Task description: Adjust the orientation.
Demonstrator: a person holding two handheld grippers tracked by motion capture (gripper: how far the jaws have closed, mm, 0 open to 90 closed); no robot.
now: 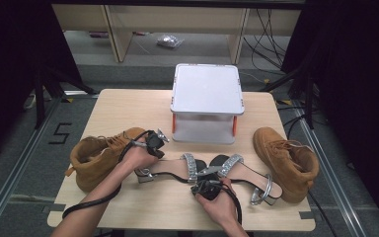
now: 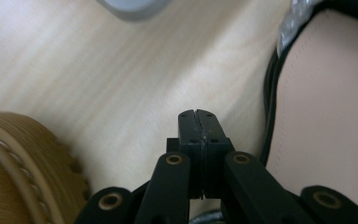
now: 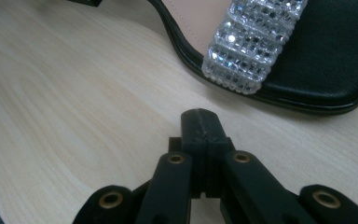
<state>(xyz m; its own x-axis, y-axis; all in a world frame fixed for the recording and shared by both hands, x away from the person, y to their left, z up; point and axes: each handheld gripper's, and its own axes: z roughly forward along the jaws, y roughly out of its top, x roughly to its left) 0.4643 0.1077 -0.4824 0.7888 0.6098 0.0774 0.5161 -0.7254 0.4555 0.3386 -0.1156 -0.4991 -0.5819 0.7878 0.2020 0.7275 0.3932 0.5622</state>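
Pale wood-grain surface point(image 1: 128, 106), rectangular, on grey floor; dark curtains either side, cables trailing at 1 o'clock. A white lidded box point(image 1: 206, 94) with orange clips sits at 12 o'clock. Tan suede boots flank you: left boot point(image 1: 96, 155) at 9, right boot point(image 1: 286, 160) at 3. Two black sandals with glittery straps lie between, left sandal point(image 1: 175, 170) and right sandal point(image 1: 246, 173). Your left gripper point(image 2: 199, 116) hangs beside the left sandal's beige insole, fingers pressed together, empty. Your right gripper point(image 3: 200, 119) hangs just short of that sandal's strap, fingers likewise closed on nothing.
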